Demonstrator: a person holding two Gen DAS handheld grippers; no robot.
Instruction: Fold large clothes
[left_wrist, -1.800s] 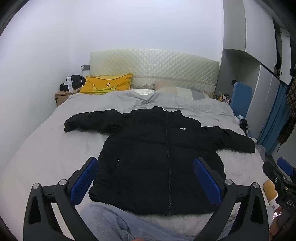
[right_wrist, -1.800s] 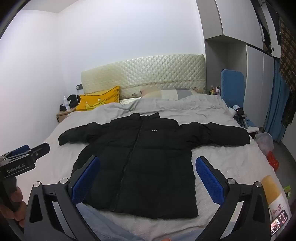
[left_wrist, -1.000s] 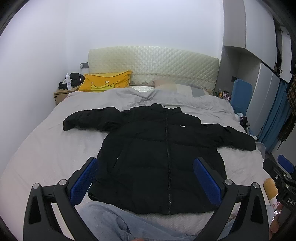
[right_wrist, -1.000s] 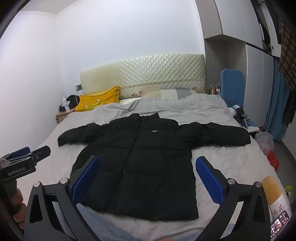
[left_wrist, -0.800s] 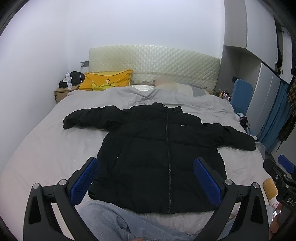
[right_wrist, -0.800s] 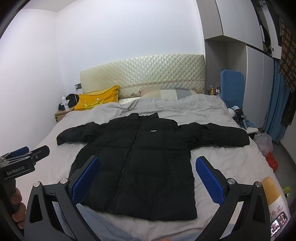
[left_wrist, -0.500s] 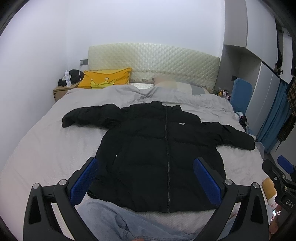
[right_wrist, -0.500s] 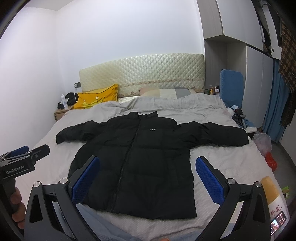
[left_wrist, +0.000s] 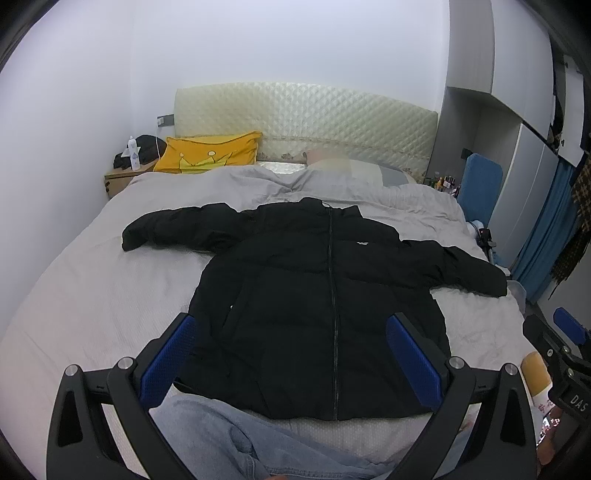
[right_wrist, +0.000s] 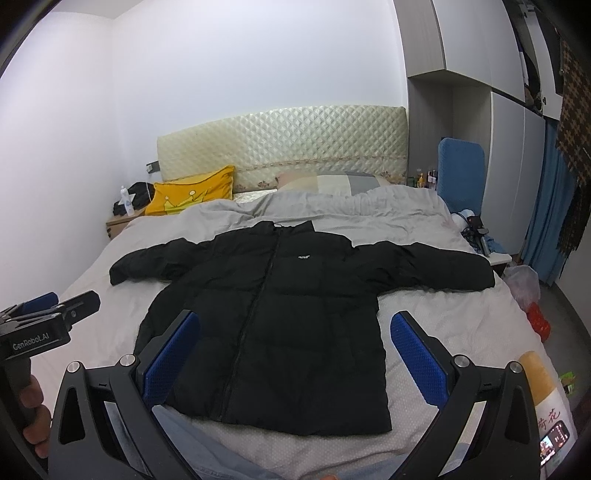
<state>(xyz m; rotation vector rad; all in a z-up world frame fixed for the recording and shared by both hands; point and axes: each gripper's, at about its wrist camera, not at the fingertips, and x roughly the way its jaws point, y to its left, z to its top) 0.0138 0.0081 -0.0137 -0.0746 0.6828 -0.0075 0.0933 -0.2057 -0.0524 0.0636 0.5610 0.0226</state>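
A black puffer jacket (left_wrist: 317, 306) lies flat on the grey bed (left_wrist: 85, 295), front up, zipped, both sleeves spread out to the sides. It also shows in the right wrist view (right_wrist: 273, 314). My left gripper (left_wrist: 291, 350) is open and empty, held above the jacket's hem at the foot of the bed. My right gripper (right_wrist: 295, 350) is open and empty too, above the hem. The left gripper's body shows at the left edge of the right wrist view (right_wrist: 40, 328).
A yellow crown pillow (left_wrist: 210, 153) and a headboard (left_wrist: 306, 122) are at the far end. A nightstand (left_wrist: 118, 177) stands far left. A blue chair (right_wrist: 461, 173) and wardrobes (right_wrist: 517, 140) are on the right. Blue denim (left_wrist: 258, 443) lies at the near edge.
Both grippers have risen slightly and tilted down, so the jacket sits a little lower in both views. The jacket has not moved. Both grippers stay open.
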